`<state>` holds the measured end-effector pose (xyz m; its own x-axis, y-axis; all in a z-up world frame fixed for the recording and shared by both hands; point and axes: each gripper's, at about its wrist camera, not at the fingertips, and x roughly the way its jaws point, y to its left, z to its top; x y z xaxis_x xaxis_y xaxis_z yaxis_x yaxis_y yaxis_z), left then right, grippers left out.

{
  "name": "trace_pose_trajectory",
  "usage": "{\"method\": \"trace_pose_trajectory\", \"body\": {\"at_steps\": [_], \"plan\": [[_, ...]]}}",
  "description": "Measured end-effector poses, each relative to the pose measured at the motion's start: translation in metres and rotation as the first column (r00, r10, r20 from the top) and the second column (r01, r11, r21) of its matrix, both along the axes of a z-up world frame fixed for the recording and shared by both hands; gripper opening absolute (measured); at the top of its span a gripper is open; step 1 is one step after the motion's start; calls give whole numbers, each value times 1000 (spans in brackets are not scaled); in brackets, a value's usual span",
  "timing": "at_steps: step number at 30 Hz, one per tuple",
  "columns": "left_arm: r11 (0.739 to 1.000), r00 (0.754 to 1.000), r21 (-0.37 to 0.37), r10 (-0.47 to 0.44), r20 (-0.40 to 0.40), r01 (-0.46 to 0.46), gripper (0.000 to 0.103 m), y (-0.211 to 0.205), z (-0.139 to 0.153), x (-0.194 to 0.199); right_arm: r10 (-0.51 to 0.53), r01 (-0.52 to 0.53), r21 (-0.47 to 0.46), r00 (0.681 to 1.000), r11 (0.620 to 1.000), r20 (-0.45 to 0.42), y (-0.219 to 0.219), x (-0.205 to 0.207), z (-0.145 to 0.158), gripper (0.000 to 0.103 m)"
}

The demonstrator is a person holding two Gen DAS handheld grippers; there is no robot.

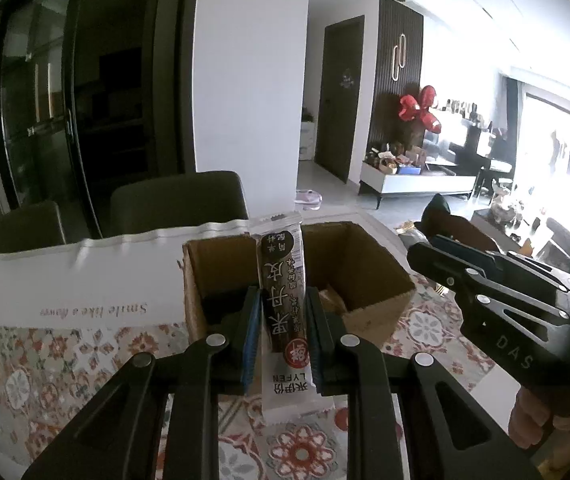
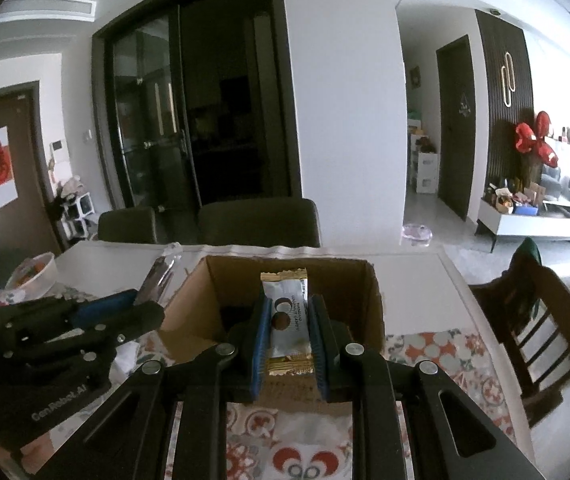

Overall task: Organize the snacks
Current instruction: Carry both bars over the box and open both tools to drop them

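Both grippers are up over the dining table, each with a snack pinched between its blue pads. The left gripper [image 1: 283,334] is clamped on a long dark fruit-leather bar [image 1: 283,300] in a clear-ended wrapper, held upright along the fingers so its top end sticks up past the near rim of the cardboard box [image 1: 369,264]. The box sits open on the patterned tablecloth [image 1: 65,364], and a few things lie in its bottom, too dim to make out. A white bag with the words "Smile like a flower" [image 1: 85,280] lies just left of the box. The right gripper [image 2: 289,338] is closed on a small white snack packet with gold ends [image 2: 287,316], held lengthwise over the box's near edge, the box opening [image 2: 285,276] straight ahead of it. From the left wrist view the right gripper [image 1: 437,252] shows off to the right side of the box, a hand [image 1: 533,416] wrapped round its grip. Two dark chairs [image 2: 259,220] stand behind the table, and a wooden chair [image 2: 533,316] at its right end
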<state>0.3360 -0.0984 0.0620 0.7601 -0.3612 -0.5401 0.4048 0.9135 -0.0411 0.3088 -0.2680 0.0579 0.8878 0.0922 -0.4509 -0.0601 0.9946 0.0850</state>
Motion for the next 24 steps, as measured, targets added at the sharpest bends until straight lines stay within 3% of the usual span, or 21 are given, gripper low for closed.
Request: {"method": "trace_pose_trajectory", "body": {"at_steps": [13, 16, 18, 19, 20, 21, 24], "plan": [[999, 999, 30, 13, -46, -12, 23, -10, -6, 59, -18, 17, -36, 998, 999, -53, 2, 56, -5, 21], [998, 998, 47, 36, -48, -34, 36, -13, -8, 71, -28, 25, -46, 998, 999, -62, 1, 65, -6, 21], [997, 998, 62, 57, -40, -55, 50, -13, -7, 73, -34, 31, -45, 997, 998, -69, 1, 69, -7, 24], [996, 997, 64, 62, -37, -60, 51, -12, -7, 73, -37, 33, -49, 996, 998, -80, 1, 71, -8, 28], [996, 997, 64, 71, -31, -69, 52, -10, -6, 70, -44, 39, -51, 995, 998, -88, 1, 73, -9, 40], [995, 996, 67, 81, -20, -80, 58, -9, -5, 65, -58, 54, -51, 994, 997, -89, -1, 72, -9, 44], [988, 992, 91, 120, 27, -122, 63, -4, -3, 49, -70, 66, -49, 994, 997, -88, -2, 65, -10, 44]]}}
